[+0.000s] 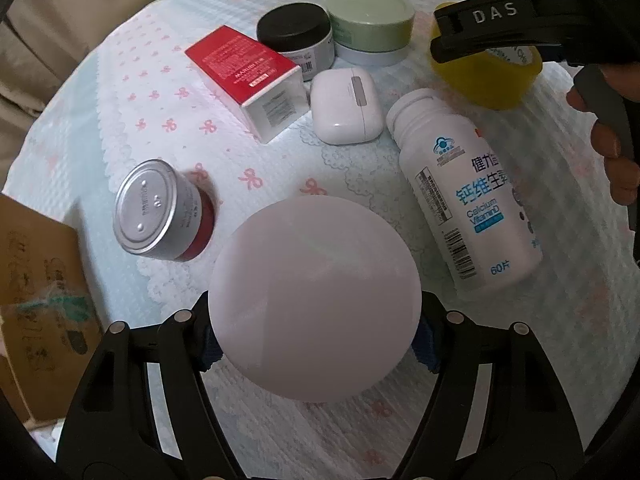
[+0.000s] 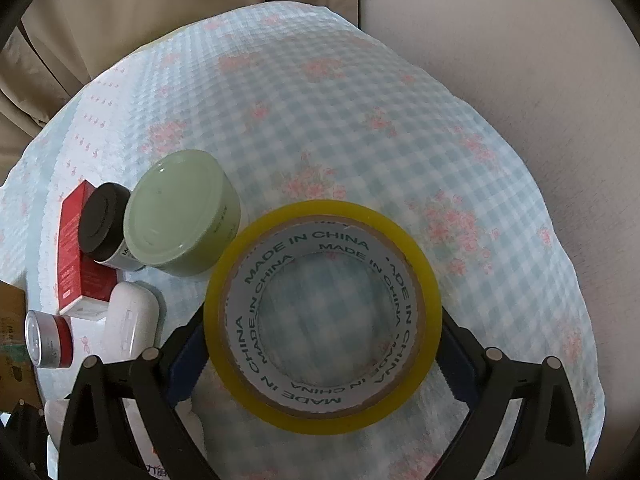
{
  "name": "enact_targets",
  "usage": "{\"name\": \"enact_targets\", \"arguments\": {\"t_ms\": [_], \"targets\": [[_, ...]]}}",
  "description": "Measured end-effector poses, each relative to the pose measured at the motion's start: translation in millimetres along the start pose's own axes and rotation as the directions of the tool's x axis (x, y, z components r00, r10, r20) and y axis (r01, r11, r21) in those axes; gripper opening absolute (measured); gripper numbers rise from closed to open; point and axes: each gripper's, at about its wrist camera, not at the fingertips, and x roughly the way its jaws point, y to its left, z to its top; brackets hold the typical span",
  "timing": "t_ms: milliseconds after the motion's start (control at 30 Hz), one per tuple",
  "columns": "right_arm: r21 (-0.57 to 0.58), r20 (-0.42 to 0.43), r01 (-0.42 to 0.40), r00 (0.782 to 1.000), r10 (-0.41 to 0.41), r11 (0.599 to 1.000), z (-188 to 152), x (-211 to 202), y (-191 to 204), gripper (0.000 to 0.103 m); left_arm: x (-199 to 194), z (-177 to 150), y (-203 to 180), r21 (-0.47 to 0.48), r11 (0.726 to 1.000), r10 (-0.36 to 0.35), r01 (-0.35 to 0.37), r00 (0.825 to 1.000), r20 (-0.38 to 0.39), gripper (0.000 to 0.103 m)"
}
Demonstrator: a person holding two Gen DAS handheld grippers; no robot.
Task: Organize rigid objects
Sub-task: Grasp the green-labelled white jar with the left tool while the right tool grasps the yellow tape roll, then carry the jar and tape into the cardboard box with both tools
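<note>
Yellow roll of packing tape (image 2: 322,318) sits clamped across its outer rim between the right gripper's (image 2: 322,332) blue-padded fingers (image 2: 185,364), flat face toward the camera, held above the checked floral tablecloth (image 2: 400,120). Left gripper (image 1: 315,328) is closed on a round pale white lid or jar (image 1: 315,300), gripped at its widest part; what lies below that disc is hidden.

Cluster toward the far left of the cloth:
- pale green jar (image 2: 182,220), just beside the tape roll
- black-lidded jar (image 2: 105,228), touching the green jar
- red and white carton (image 1: 250,80), lying flat
- white earbud case (image 1: 345,106), next to the carton
- silver tin with red band (image 1: 164,210), tipped on its side nearer the cardboard box (image 1: 40,288) at the cloth's left edge
- white calcium tablet bottle (image 1: 464,196), lying on its side, near the right gripper

Judgement: both items are in carry, placement pending. The right half of the cloth is open in the right wrist view. To do it well: lower the tape flat, keep it off the green jar, and release only once the roll rests on the cloth so it cannot roll. Keep the left grip level; a smooth round rim may slip.
</note>
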Motion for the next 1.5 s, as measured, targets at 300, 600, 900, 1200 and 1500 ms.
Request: {"name": "enact_targets", "arguments": {"t_ms": [300, 600, 900, 1200, 1500], "targets": [[0.01, 0.078, -0.02, 0.997, 0.019, 1.0, 3.9, -72.2, -7.8, 0.096, -69.7, -0.3, 9.3, -0.079, 0.997, 0.011, -0.004, 0.996, 0.089, 0.068], [-0.029, 0.17, -0.073, 0.982, 0.077, 0.997, -12.6, -187.5, 0.7, 0.096, -182.1, -8.2, 30.4, -0.234, 0.972, 0.058, -0.003, 0.972, 0.23, 0.068], [-0.143, 0.214, -0.138, 0.962, 0.167, 0.98, -22.2, -283.8, 35.7, 0.096, -311.1, -25.5, 91.2, -0.423, 0.906, 0.16, -0.01, 0.933, 0.321, 0.068], [-0.241, 0.221, -0.2, 0.942, 0.254, 0.95, -27.4, -330.2, 127.3, 0.096, -377.7, -72.4, 187.4, -0.51, 0.859, 0.245, -0.041, 0.909, 0.339, 0.068], [-0.266, 0.165, -0.234, 0.945, 0.283, 0.935, -50.5, -340.3, 262.8, 0.096, -370.3, -134.3, 304.1, -0.515, 0.857, 0.199, -0.024, 0.937, 0.287, 0.068]]}}
